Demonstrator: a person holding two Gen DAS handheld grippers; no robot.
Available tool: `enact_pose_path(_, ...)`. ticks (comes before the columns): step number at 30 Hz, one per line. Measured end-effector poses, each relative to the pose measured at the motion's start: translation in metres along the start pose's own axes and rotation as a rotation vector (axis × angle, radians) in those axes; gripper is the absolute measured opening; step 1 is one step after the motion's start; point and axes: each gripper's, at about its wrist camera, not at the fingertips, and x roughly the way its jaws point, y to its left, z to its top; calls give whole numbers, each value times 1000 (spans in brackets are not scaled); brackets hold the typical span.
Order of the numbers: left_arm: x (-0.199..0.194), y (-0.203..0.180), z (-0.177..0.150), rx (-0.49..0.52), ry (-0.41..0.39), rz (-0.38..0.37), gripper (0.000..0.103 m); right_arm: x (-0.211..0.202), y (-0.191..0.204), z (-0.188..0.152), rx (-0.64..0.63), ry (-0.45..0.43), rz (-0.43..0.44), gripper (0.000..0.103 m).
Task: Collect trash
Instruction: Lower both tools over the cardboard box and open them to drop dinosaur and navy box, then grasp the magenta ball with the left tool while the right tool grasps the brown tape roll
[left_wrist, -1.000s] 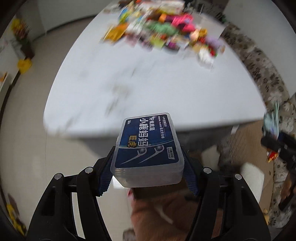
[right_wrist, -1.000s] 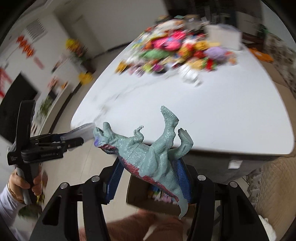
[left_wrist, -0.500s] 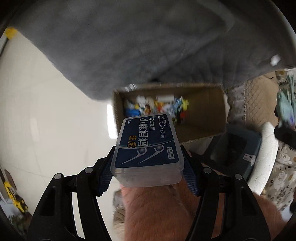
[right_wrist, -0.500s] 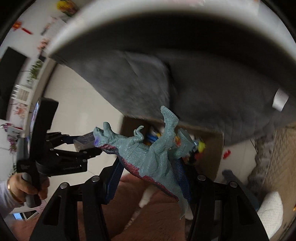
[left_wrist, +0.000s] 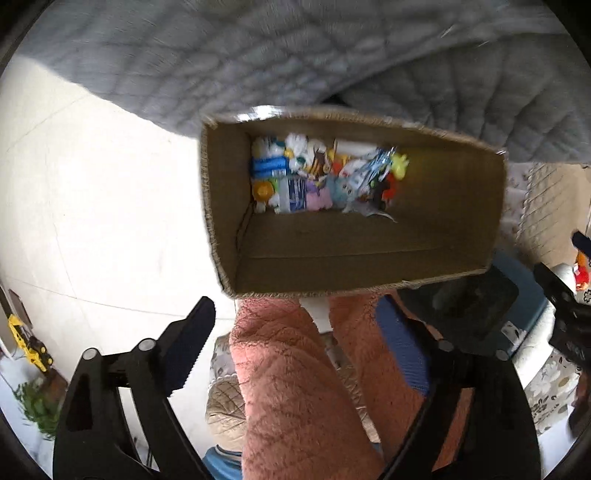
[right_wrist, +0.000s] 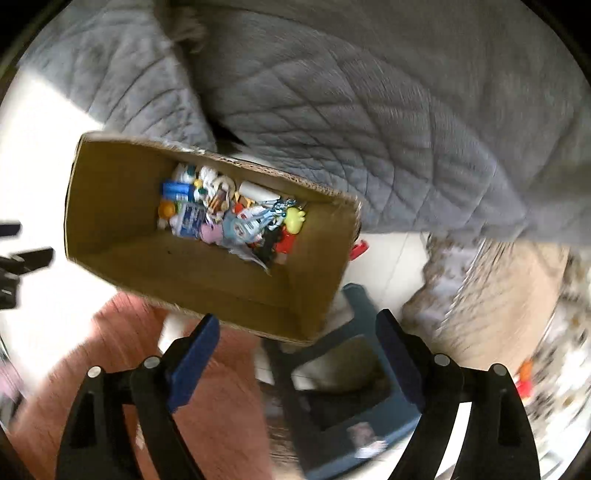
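Left hand-held gripper (left_wrist: 295, 347) spread wide, nothing between the blue pads, poised above an open cardboard box (left_wrist: 354, 254) on the floor; right hand-held gripper (right_wrist: 297, 341) likewise wide and empty, over the near corner of the same box (right_wrist: 199, 273). Trash (left_wrist: 325, 181) heaped at the far end of the box against its back wall: blue tube, yellow cap, small clear case with a dark blue label, pink scrap, yellow figure, red bits, white wrappers, all touching and overlapping; individual pieces too blurred to name further. Near half of the box floor bare brown card. Grey quilted cover (right_wrist: 369, 92) hanging just behind the box. Pink fleece legs (left_wrist: 303, 387) below the box between the left fingers. Dark blue stool (right_wrist: 347, 406) beside the box, under the right gripper. Pale tiled floor (left_wrist: 92, 203) to the left
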Motion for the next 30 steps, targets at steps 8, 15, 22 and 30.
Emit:
enact_pose_path(8,-110,6,-84,17,-304,63,87,-123,17,8,-217,-183,167,84)
enact_pose_path(15,-211,36,-128,-150,-578,92,87,-295,22,18,-321,-593,324,95)
enact_pose_path(22,-295,43,-123,-174,-774,74,87,-345,-46,133,-57,-821,31,97)
enact_pose_path(30,-328,50,-114,-201,-864,6,87,-284,-84,226,126,-615,-27,99)
